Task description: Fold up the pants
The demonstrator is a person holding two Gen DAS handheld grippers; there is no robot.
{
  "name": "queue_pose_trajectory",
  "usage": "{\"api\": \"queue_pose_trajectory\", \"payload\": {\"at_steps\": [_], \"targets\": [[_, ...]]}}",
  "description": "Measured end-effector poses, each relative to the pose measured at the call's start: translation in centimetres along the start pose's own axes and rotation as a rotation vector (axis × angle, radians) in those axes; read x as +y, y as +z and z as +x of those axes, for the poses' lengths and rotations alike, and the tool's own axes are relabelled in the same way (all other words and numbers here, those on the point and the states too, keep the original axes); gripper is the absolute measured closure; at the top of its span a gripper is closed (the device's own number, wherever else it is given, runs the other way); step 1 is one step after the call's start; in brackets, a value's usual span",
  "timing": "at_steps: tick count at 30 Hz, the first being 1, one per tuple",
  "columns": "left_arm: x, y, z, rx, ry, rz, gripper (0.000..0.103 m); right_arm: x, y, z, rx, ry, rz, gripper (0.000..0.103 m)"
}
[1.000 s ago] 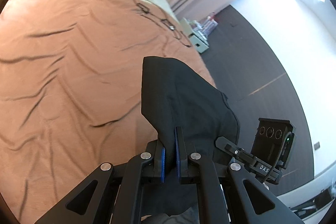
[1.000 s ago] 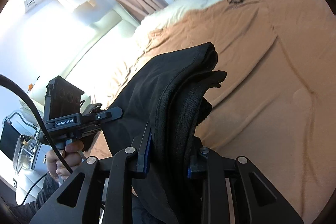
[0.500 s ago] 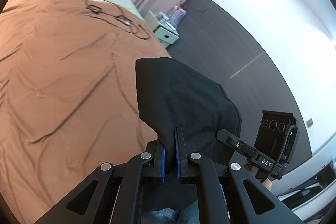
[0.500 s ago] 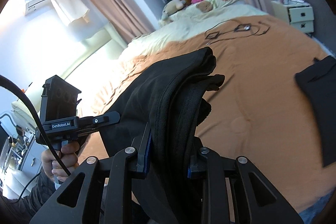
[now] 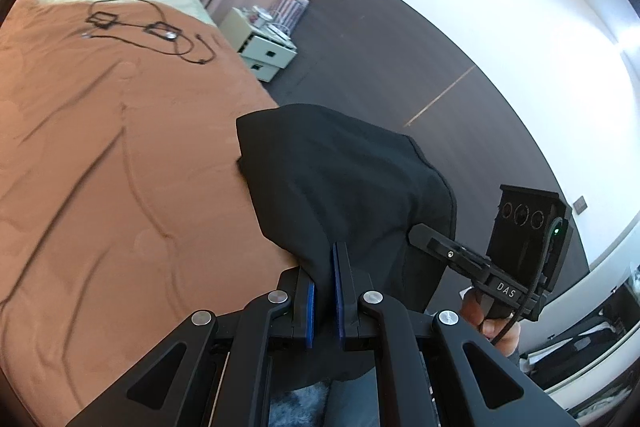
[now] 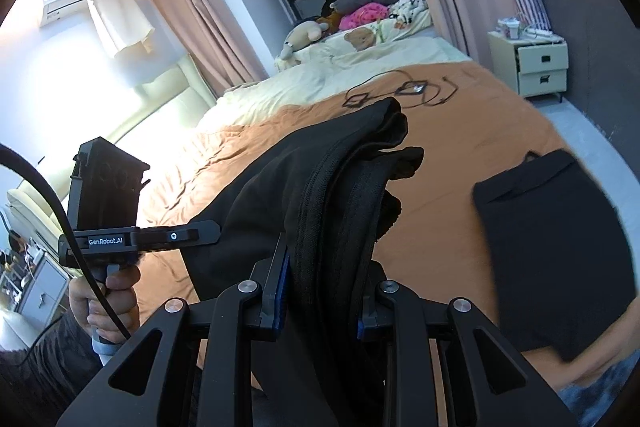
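Left gripper: jaws narrow, pinching a thin edge of the black pants, which rise ahead of the jaws and drape off to their right. Right gripper: jaws set wider, clamped on a thick bunched band of the same pants, long axis running straight ahead of the jaws. Garment hangs between both hands, clear of the bed below. Both grippers point forward, tilted somewhat downward. A folded black garment lies on the bed right of the right jaws; judged the likely set-down area, right hand nearer
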State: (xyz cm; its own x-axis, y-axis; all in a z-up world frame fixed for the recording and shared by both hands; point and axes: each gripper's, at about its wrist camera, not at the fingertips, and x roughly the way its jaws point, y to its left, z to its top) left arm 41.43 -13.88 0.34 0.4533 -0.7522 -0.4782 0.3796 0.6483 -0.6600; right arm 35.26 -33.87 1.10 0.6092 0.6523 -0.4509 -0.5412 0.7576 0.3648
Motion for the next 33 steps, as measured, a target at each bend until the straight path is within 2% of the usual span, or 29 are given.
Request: {"api": "queue_pose_trajectory", "payload": {"at_steps": [9, 18, 26, 33], "targets": [[-3.1, 1.1, 5.8, 0.01, -0.048, 0.021, 0.095, -0.7, 0.4, -3.8, -0.02, -0.086, -0.085, 0.081], [-4.4, 1.1, 12.3, 0.043, -0.076, 0.005, 0.095, -2.0, 0.6, -5.4, 0.017, -0.156, -0.113, 0.081], [-3.2, 0.5, 19.2, 0.099, -0.095, -0.032, 0.095, -3.4, 2.0, -4.0, 0.092, -0.23, -0.118, 0.081], [-0.8, 0.6, 23.9, 0.11, -0.103, -0.092, 0.095, -3.7, 4.8, 0.0, 0.186, -0.287, -0.166, 0.081]]}}
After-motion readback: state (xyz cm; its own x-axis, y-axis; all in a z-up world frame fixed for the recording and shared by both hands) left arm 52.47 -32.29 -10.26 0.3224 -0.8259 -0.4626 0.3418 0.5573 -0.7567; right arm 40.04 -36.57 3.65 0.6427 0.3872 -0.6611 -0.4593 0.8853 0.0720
